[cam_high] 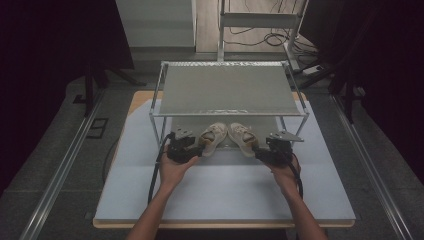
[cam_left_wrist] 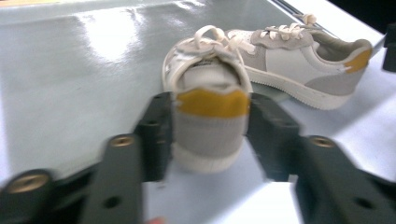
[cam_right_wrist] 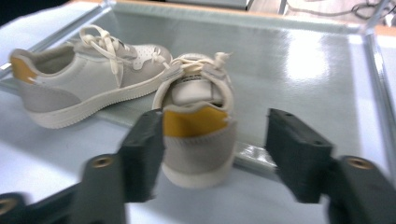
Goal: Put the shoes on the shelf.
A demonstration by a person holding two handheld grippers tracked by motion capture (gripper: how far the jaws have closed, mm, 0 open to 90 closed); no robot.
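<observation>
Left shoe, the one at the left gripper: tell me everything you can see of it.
The left shoe is a low sneaker, cream and grey with a mustard heel tab, cream laces and a pale sole. It stands upright, heel toward the left gripper, toe pointing under the metal shelf, its sole partly on the rack's lower tray. The jaws flank the heel; the left pad looks in contact, the right close. Its mate stands right beside it.

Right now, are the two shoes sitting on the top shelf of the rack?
No, both shoes sit below the rack's top shelf, at the lower level near the table.
</observation>
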